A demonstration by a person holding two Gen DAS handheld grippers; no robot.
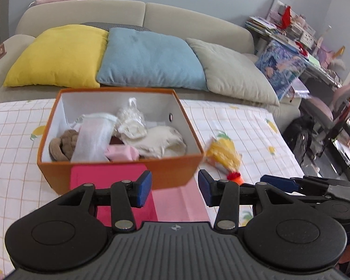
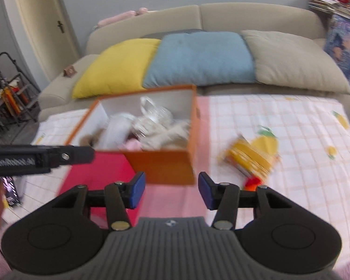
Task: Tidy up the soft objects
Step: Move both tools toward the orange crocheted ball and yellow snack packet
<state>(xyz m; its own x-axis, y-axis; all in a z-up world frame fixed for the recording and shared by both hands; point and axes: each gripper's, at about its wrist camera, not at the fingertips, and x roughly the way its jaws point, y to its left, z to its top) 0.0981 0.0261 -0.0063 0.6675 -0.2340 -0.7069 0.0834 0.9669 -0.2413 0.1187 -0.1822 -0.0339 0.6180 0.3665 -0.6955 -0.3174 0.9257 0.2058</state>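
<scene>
Soft things fill the orange box (image 1: 119, 163), which stands on the checked cloth (image 1: 245, 121) of the table, in front of the sofa (image 1: 137, 11). The box is of cardboard, orange outside and white inside, with a small round hole in its right wall. In it lie a brown plush piece (image 1: 63, 145) at the left, a long white sock-like cloth (image 1: 93, 135) leaning over it, a pink folded cloth (image 1: 122, 152) at the front, a cream fabric bundle (image 1: 163, 143) at the right, and a crinkled clear plastic bag (image 1: 130, 116) with something white inside, at the back. Under the front of the box lie a magenta sheet (image 1: 105, 175) and a paler pink sheet (image 1: 179, 200), both flat and smooth.

Outside, just to the right of the box, a yellow fringed toy (image 1: 224, 156) with a red and orange tip rests on the cloth; it is blurred.

The left gripper (image 1: 174, 188) hovers before the box with its jaws spread apart and nothing between them. The right gripper (image 2: 171, 190) is also released and carries nothing.

On the sofa lean three cushions: yellow (image 1: 58, 56), blue (image 1: 149, 58) and beige (image 1: 233, 70).
</scene>
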